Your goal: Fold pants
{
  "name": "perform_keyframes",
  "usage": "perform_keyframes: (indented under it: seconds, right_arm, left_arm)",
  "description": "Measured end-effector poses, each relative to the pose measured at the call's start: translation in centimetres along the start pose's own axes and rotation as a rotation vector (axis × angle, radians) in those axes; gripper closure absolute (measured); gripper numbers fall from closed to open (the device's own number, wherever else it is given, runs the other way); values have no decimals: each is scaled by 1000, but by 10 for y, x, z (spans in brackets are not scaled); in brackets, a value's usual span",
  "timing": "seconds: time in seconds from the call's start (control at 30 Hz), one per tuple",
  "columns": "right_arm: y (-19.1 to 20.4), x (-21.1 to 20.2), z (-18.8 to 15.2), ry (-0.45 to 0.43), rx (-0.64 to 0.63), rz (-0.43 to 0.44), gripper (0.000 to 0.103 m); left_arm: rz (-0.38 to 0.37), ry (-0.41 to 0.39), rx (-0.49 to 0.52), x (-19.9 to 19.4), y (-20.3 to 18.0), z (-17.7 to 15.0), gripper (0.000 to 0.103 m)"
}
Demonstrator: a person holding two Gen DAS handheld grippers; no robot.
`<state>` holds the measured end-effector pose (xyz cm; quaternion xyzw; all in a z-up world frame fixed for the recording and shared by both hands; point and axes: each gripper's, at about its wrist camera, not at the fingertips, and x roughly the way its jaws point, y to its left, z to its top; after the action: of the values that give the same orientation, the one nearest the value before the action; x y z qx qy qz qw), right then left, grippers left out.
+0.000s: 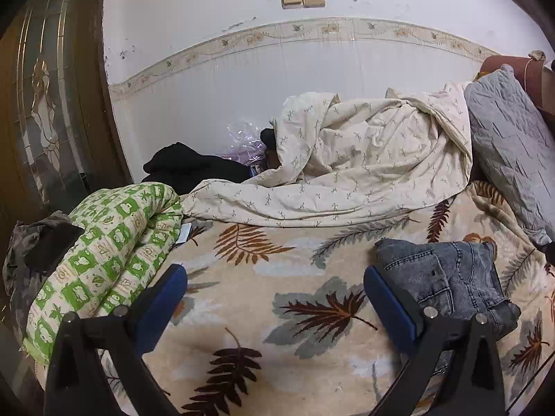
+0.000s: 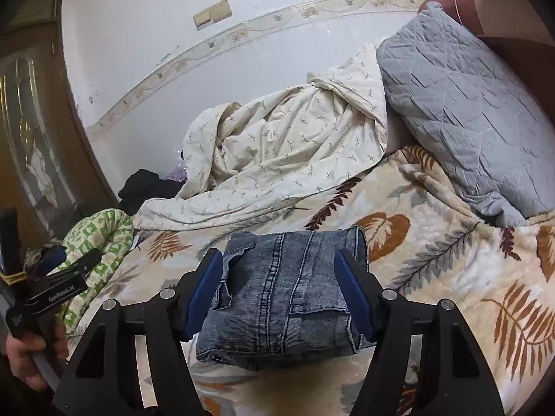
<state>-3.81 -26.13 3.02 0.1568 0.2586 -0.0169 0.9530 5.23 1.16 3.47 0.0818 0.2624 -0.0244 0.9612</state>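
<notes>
The folded jeans (image 2: pixel 284 294) lay in a compact bundle on the leaf-patterned blanket (image 2: pixel 451 277) of the bed, between the right gripper's (image 2: pixel 289 286) blue fingers (image 2: pixel 353 291). Those fingers stood spread on either side of the bundle, released, not pressing it. The left gripper (image 1: pixel 275 298) hung over bare blanket with its fingers (image 1: pixel 163 298) wide apart and empty, the jeans (image 1: pixel 447 277) just beside its right finger. A cream duvet (image 1: pixel 364 163) lay crumpled near the wall.
</notes>
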Motion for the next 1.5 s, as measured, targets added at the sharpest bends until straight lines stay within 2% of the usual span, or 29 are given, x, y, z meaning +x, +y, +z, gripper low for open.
perform_keyframes:
  seconds: [0.6,0.77,0.93,1.03,1.2,1.33,1.5]
  right_arm:
    - [-20,8,-1,39,73,-22,37]
    - [-26,12,-1,56,95,-26,36]
    - [-43,15,3,76,134,-49,36]
    - [-57,19,5,94,168,-62,34]
    - [-86,40,5,174,262,-40,33]
    - [-107,63,-2,257,333,-30,33]
    - [-124,80,-13,321,374,-26,33]
  left_arm:
    - [3,30,39,13,-8,-7,0]
    - [-24,49,46,18,-10,-9,0]
    - [-131,108,33,30,-15,-15,0]
    - [-222,161,24,40,-20,-21,0]
    - [-388,265,-7,59,-34,-31,0]
    - [-467,314,-20,75,-47,-38,0]
    - [-571,359,-67,94,-55,-44,0]
